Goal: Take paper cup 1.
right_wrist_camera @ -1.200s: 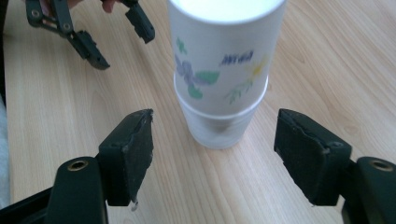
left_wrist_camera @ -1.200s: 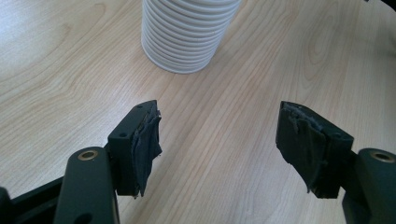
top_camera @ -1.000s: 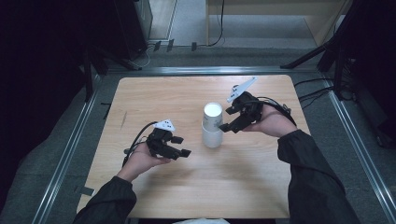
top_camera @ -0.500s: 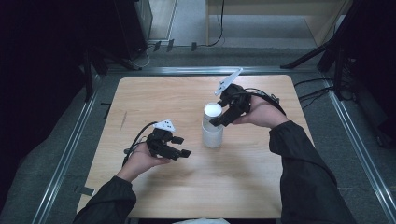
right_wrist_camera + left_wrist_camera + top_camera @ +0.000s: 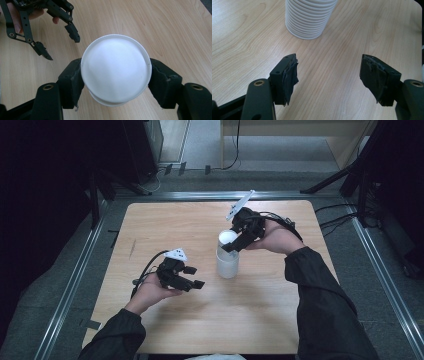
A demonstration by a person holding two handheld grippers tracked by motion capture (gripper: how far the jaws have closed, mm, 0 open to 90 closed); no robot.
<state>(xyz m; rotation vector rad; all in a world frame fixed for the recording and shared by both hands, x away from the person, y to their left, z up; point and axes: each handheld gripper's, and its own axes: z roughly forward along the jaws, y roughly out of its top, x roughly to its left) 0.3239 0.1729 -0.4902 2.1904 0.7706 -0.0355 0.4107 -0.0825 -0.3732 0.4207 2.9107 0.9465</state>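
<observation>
— Where's the stack of cups (image 5: pixel 227 262)?
— Mid-table (image 5: pixel 150 225), upside down. My right gripper (image 5: pixel 115 80) has just closed; its pads press both sides of the top cup (image 5: pixel 115 75).
— And your left gripper (image 5: pixel 329 80)?
— Jaws apart, empty, near the stack.

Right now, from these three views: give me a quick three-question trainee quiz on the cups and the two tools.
1. True or false: the right tool has its pads on the top cup of the stack of white cups.
2. What lies between the left tool's pads? A) a cup B) bare wooden table C) a cable
3. In the high view, on which side of the stack does the left tool rest?

Key
1. True; its jaws have just been closing, with the cup between them.
2. B
3. To the stack's left, nearer the person, apart from it.
</observation>
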